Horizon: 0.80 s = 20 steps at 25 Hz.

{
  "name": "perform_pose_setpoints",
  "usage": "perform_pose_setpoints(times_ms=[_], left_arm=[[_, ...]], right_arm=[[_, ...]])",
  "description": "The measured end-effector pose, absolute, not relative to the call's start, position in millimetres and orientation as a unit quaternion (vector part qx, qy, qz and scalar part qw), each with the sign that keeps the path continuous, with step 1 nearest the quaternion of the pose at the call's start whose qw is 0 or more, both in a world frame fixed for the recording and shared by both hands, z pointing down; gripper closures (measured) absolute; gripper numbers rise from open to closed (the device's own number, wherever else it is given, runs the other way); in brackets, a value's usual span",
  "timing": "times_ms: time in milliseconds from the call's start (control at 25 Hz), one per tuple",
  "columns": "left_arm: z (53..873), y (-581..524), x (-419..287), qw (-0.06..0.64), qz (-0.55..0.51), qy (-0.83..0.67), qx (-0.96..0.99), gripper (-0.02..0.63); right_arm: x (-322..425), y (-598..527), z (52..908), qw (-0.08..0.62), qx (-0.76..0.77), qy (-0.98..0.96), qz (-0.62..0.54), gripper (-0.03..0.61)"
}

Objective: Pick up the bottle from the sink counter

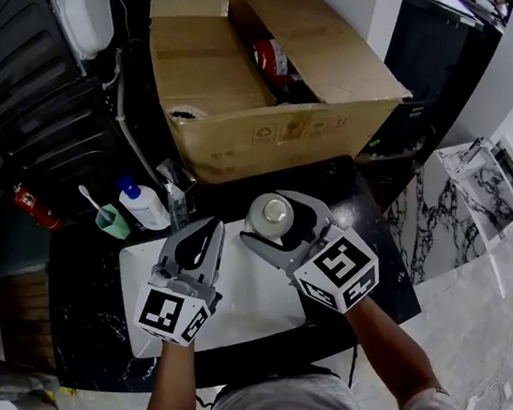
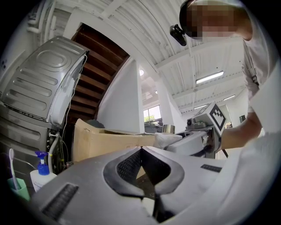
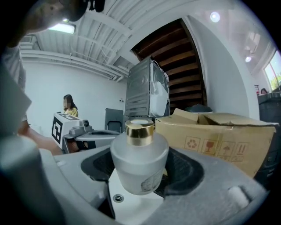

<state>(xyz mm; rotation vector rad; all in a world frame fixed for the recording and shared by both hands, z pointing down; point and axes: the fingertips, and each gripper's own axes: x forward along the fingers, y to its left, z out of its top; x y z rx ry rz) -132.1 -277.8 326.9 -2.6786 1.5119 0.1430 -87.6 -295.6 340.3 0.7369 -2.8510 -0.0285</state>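
A squat frosted-glass bottle (image 1: 269, 214) with a gold cap is held over the white sink basin (image 1: 258, 296). My right gripper (image 1: 263, 216) is shut on the bottle, one jaw on each side of its body. In the right gripper view the bottle (image 3: 139, 151) stands upright between the dark pads (image 3: 184, 169) of the right gripper (image 3: 141, 170), with white basin showing below it. My left gripper (image 1: 208, 228) hovers over the basin just left of the bottle, shut on nothing. In its own view the left gripper (image 2: 141, 153) has its tips meeting.
A large open cardboard box (image 1: 254, 85) fills the counter behind the sink. A faucet (image 1: 177, 196), a white spray bottle (image 1: 143, 203) and a green cup with a toothbrush (image 1: 112, 221) stand at the basin's left. The dark counter (image 1: 377, 226) ends at the right.
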Motion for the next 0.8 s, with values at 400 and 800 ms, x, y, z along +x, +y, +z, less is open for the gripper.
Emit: perform_pose_setpoints(times_ms=[400,800], left_arm=[[322.7,-256.8,-127.4,0.032,0.053,0.49,-0.869,0.612],[322.2,-247.1,-124.8,0.037,0.048,0.491,-0.869,0.612]], right_arm=[[-66.9,-268.8,326.8,0.072,0.254,-0.964,-0.007,0.25],[-62.8,-256.5,325.1,0.061,0.253,-0.965,-0.011,0.25]])
